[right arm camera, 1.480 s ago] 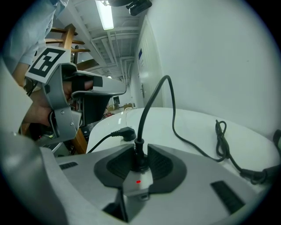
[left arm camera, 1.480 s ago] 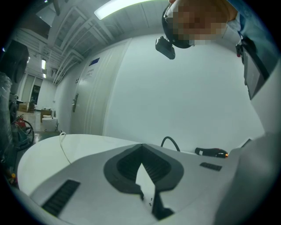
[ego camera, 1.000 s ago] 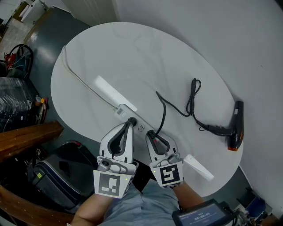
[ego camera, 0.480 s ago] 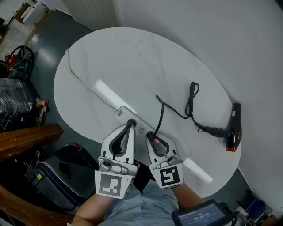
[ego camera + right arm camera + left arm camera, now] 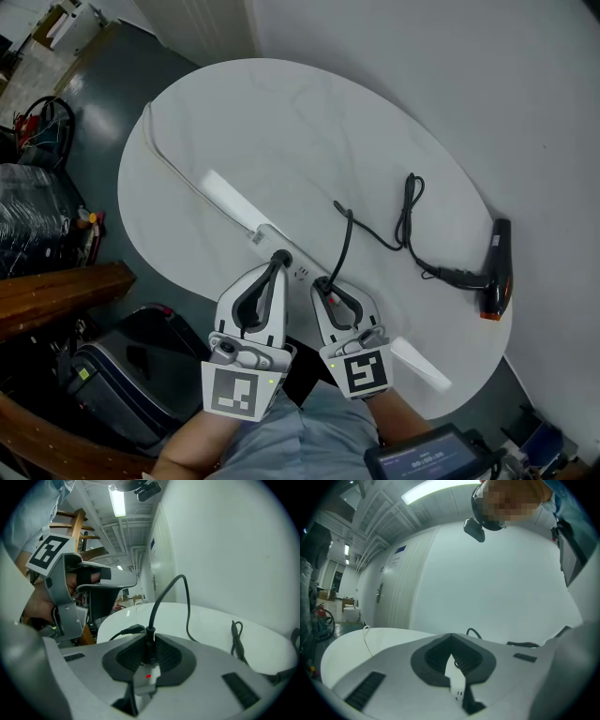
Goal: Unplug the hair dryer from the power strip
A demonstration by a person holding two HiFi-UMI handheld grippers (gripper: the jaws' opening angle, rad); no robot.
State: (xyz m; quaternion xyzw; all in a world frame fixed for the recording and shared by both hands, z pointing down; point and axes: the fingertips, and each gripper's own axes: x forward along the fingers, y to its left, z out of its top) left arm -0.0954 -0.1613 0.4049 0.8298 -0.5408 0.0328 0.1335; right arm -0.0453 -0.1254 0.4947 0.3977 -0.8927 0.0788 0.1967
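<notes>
Two grips | left tongs (image 5: 278,256) clenched, tips on diagonal power strip (image 5: 230,199) | right tongs (image 5: 323,283) clamp plug (image 5: 149,651), cord (image 5: 345,246) leading away

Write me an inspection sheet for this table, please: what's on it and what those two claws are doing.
Surface: white oval table.
Job's things: white power strip lying diagonally; black hair dryer near the right edge; its plug seated in the strip.
Clutter: nothing seen on the table.
Grippers: left gripper has jaws together, tips on the strip; right gripper clamped on the plug.
Cables: black cord arches up from the plug, partly bundled; pale lead runs off the far left edge.
Surroundings: white wall, dark floor, wooden beam and black bag at left.
</notes>
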